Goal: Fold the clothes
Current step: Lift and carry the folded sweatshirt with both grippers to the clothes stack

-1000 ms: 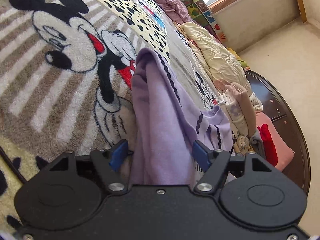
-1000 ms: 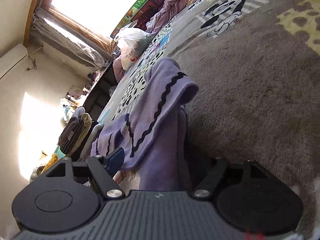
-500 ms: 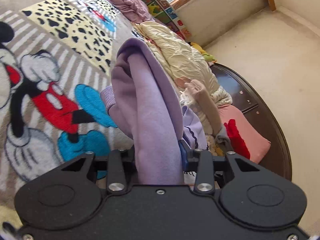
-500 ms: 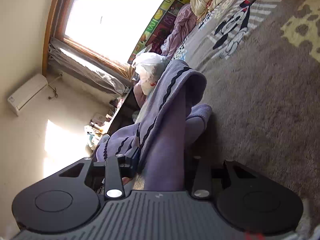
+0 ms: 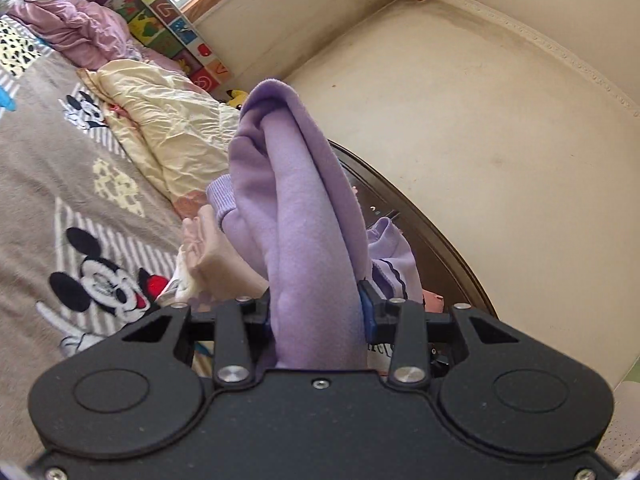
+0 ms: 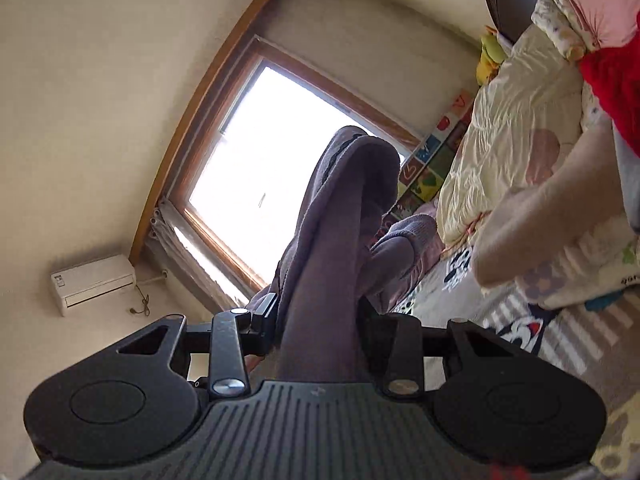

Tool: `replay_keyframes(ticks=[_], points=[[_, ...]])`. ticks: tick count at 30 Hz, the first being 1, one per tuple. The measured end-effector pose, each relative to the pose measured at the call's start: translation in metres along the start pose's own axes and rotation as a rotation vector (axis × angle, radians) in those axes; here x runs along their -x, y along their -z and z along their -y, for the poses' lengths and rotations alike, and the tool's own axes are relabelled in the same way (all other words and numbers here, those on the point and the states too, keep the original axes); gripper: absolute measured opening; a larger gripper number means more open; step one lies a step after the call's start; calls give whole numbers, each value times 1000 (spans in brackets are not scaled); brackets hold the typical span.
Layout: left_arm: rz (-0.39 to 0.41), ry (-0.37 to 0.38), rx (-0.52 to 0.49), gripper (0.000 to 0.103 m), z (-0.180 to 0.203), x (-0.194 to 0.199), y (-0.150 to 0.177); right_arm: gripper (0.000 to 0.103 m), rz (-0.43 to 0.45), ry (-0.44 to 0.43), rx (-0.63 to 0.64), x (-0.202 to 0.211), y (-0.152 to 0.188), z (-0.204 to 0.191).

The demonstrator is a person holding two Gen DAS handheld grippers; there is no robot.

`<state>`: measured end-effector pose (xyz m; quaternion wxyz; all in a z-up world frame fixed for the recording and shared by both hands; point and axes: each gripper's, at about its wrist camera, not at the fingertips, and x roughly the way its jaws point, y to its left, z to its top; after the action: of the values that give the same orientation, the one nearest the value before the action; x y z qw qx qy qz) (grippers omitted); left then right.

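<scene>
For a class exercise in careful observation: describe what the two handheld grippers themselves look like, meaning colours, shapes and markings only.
The left gripper has a smooth matte black body with two rounded lobes bearing circular recesses, triangular cut-outs, silver screws on its black linkage arms, and blue finger pads. The right gripper has the same black lobed shape and silver screws, but a grey ribbed centre plate with a small logo. No cables or sleeves show.

Purple garment [image 5: 304, 216] hides left gripper [image 5: 316, 312] fingertips; at 3 o'clock, blanket [image 6: 560, 344] print blurred.
</scene>
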<state>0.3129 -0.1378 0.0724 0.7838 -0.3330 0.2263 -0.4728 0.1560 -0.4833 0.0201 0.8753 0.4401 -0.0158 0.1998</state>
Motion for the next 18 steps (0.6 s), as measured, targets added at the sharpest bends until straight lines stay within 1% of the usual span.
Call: replay_keyframes(ticks=[5,7,10,11,12,13,14,15,16,17,18], points=[[28,123,-7,36,-2,-69,-22,41,143,-3,103,-12,-56,23],[35,153,11,36,-4,-98,-30,41,198,-3,132,-18,-77,34],[39,180,46,36,-11,-138,-39,41,269,11,131,-32,-107,56],[39,177,51,36,-17,-153,-40,41,290,44,98,-38,-114,68],[35,154,69,37,-25,-168,-39,41,311,78,65,-45,-120,80],[20,94,118,41,-37,-186,-36,43,333,111,32,-51,-126,92],[-31,-32,166,45,-53,-205,-28,52,334,204,-5,-61,-124,104],[-109,-191,196,46,-69,-226,-18,56,311,357,-41,-78,-119,120],[-140,-276,215,44,-81,-234,-10,62,269,522,-78,-92,-113,137],[-130,-293,226,46,-89,-231,-4,55,209,656,-123,-106,-106,157],[-120,-310,237,49,-97,-228,2,54,147,755,-129,-119,-99,173]])
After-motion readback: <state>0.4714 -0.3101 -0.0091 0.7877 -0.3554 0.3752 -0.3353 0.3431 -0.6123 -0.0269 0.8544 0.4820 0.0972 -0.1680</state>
